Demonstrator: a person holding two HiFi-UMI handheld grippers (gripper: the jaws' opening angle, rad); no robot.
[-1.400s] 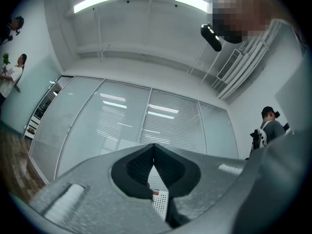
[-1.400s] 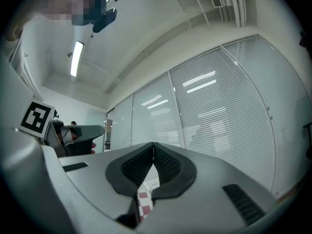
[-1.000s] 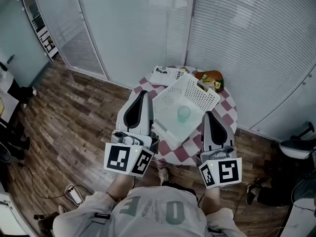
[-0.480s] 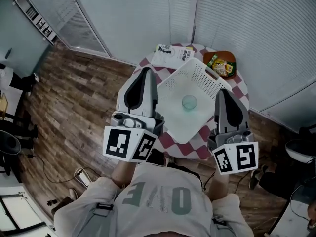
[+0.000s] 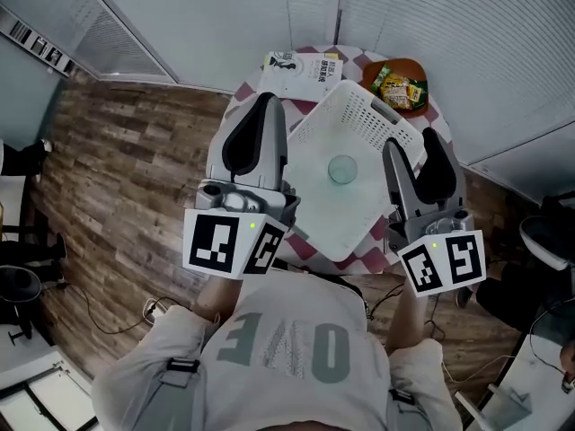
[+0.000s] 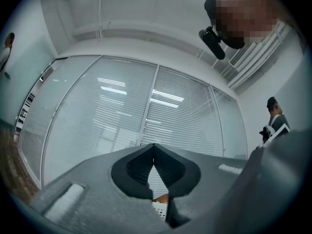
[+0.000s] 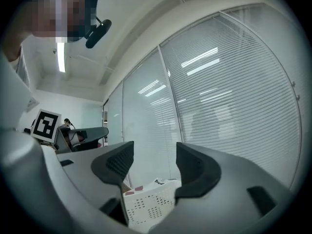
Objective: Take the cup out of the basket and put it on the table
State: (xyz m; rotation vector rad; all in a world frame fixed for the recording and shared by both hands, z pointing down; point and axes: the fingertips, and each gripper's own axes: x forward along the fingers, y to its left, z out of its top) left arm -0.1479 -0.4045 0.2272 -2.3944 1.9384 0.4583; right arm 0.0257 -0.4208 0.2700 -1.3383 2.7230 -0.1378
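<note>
A pale, see-through cup (image 5: 342,169) stands upright in the middle of the white perforated basket (image 5: 364,115) on the small round checkered table (image 5: 303,246). My left gripper (image 5: 268,104) reaches along the basket's left side, jaws shut and empty; in the left gripper view (image 6: 154,152) its jaws meet, pointing at the blinds. My right gripper (image 5: 411,146) is level beside the basket's right edge. Its jaws have just been opening and stand apart with nothing between them (image 7: 153,162). A corner of the basket (image 7: 148,204) shows below them. Neither gripper touches the cup.
A booklet (image 5: 301,70) lies at the table's far left edge. An orange plate of wrapped snacks (image 5: 395,83) sits at the far right behind the basket. Glass walls with blinds stand close behind the table. Wooden floor surrounds it.
The right gripper's jaws were shut in both earlier frames and now stand apart. Both grippers have moved forward along the basket's sides. The cup and basket have not moved.
</note>
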